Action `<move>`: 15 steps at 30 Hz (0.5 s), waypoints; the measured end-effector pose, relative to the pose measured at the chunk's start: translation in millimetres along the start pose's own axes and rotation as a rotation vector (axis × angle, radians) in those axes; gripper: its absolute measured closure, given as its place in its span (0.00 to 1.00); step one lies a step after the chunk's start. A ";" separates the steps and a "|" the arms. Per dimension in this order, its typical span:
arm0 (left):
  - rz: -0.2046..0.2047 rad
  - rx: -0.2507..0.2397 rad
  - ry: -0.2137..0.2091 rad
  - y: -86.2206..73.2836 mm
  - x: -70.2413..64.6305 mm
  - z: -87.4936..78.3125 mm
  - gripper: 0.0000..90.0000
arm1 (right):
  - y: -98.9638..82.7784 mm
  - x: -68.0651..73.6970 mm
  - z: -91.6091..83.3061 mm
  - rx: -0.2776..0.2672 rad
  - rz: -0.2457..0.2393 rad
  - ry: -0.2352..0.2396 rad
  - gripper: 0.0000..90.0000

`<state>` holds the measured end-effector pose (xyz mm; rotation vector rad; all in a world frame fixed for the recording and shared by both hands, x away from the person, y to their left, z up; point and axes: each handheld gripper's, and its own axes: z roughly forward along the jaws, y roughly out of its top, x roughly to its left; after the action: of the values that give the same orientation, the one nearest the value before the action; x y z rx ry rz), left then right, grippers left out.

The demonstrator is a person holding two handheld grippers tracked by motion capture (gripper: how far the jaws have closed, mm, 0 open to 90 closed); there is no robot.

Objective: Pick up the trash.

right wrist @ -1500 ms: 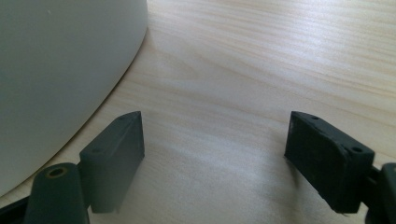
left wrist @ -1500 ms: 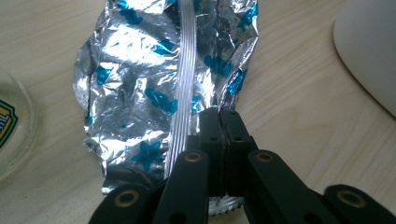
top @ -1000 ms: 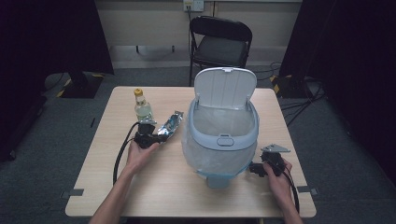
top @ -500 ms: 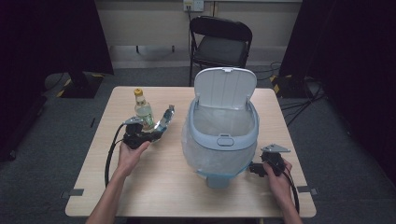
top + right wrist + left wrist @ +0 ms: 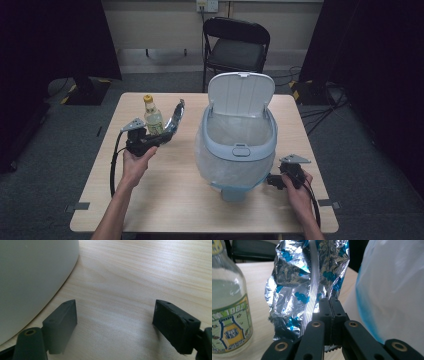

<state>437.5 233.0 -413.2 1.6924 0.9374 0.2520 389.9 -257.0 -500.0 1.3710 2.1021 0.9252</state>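
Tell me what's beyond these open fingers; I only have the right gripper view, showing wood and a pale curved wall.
Observer: That wall is a trash bin with its lid flipped up and a clear liner inside.
Operator: Report the other hand.
Observer: The left gripper is shut on a crumpled foil wrapper, silver with blue print.
Operator: Say what's near it.
Observer: A glass bottle with a yellow cap stands on the table, left of the bin.

The foil wrapper (image 5: 304, 282) is crinkled silver with blue patches; the bottle (image 5: 229, 307) is clear, its label green and yellow.
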 end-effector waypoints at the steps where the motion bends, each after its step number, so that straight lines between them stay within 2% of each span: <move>1: -0.007 0.003 -0.002 1.5 -0.8 -0.8 1.00 | 0.0 0.3 -0.1 0.003 0.005 0.001 0.21; 5: -0.004 -0.026 -0.025 8.5 -5.6 -7.1 1.00 | 0.0 0.0 0.0 0.000 0.000 0.000 0.21; 9: 0.021 -0.062 -0.024 17.0 -13.7 -17.1 0.99 | 0.0 0.0 0.0 0.000 0.000 0.000 0.21; 11: 0.015 -0.090 -0.032 21.2 -16.1 -22.9 0.99 | 0.0 0.0 0.0 0.000 0.000 0.000 0.21; 15: 0.035 -0.132 -0.028 29.4 -21.4 -36.7 0.99 | 0.0 0.0 0.0 0.000 0.000 0.000 0.21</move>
<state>414.7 243.0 -368.0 1.5884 0.8522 0.3060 389.9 -257.0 -500.0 1.3712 2.1020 0.9252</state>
